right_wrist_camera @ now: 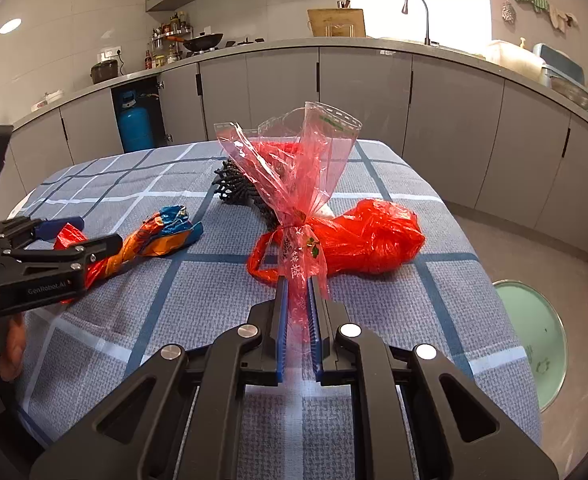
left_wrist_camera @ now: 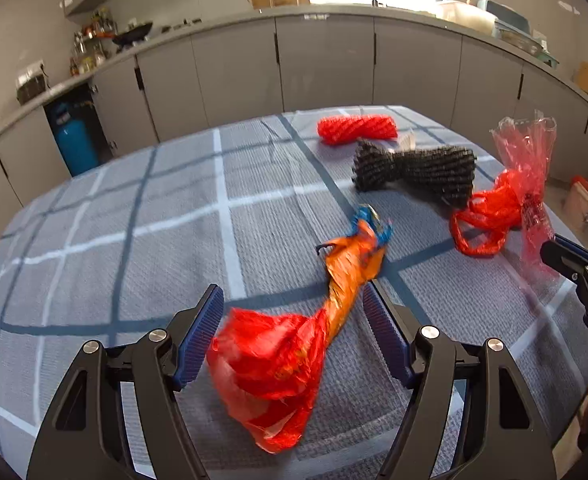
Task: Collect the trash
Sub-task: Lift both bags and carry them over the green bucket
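Observation:
A twisted orange, red and blue snack wrapper (left_wrist_camera: 294, 344) lies on the checked tablecloth (left_wrist_camera: 133, 240) between the fingers of my left gripper (left_wrist_camera: 291, 304), which is open around it; it also shows in the right wrist view (right_wrist_camera: 153, 236). My right gripper (right_wrist_camera: 298, 292) is shut on a clear red plastic bag (right_wrist_camera: 294, 176) tied with a red bag (right_wrist_camera: 374, 240). A black foam net (left_wrist_camera: 414, 170) and a red foam net (left_wrist_camera: 356, 128) lie farther back.
The table's right edge drops to the floor, where a green round bin lid (right_wrist_camera: 534, 340) sits. Grey kitchen cabinets (left_wrist_camera: 326, 60) and a counter run behind the table. A blue gas cylinder (right_wrist_camera: 133, 120) stands in an open cabinet.

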{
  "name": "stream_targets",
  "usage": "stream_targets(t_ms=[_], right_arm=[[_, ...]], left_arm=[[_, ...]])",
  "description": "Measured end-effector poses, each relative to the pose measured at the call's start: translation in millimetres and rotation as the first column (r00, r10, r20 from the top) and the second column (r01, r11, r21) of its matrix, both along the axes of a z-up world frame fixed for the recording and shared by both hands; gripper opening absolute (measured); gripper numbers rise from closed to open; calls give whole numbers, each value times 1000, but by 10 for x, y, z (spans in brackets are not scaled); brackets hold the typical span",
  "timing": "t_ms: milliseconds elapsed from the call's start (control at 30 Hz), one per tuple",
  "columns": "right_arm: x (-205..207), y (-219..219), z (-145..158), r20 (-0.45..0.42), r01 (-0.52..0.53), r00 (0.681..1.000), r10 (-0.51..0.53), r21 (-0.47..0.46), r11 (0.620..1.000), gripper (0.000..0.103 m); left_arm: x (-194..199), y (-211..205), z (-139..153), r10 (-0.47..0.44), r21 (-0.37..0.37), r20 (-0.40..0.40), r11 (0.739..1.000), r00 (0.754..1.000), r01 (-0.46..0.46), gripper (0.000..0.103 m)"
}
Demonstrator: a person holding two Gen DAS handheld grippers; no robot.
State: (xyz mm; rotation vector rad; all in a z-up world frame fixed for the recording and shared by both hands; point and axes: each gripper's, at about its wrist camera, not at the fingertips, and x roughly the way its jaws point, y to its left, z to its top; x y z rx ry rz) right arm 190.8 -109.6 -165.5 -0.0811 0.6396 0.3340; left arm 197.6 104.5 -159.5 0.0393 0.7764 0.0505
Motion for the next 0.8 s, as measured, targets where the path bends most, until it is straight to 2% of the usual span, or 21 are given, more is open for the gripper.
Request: stream_targets(t_ms=[67, 100, 133, 167, 300, 467, 800], right_arm=[[-7, -9, -8, 0, -1, 1000, 1, 2, 1000, 11], [-7, -8, -8, 0, -1, 1000, 1, 2, 1000, 11], [-12, -6, -8, 2, -2, 1000, 2, 3, 1000, 11], [-19, -3, -6, 6, -4, 1000, 4, 3, 1000, 11], [-57, -4, 40, 29, -6, 1000, 6, 9, 1000, 11], [-120, -31, 142, 61, -3, 998, 2, 15, 1000, 11], [-207, -168, 373, 120, 14, 993, -19, 39, 999, 11]], left_arm=[[55, 42, -86, -3, -33, -51, 999, 999, 1, 71], [64, 72, -99, -3, -55, -57, 998, 998, 0, 65], [61, 88, -107, -2, -67, -59, 998, 998, -2, 55], [52, 89, -103, -14, -75, -55, 997, 998, 10, 50], [-26, -40, -34, -51, -8, -27, 999, 998, 51, 9], [-91, -47, 119, -39, -13, 3, 999, 999, 39, 5], [-258, -233, 718, -53, 62, 184, 997, 982, 42, 4]])
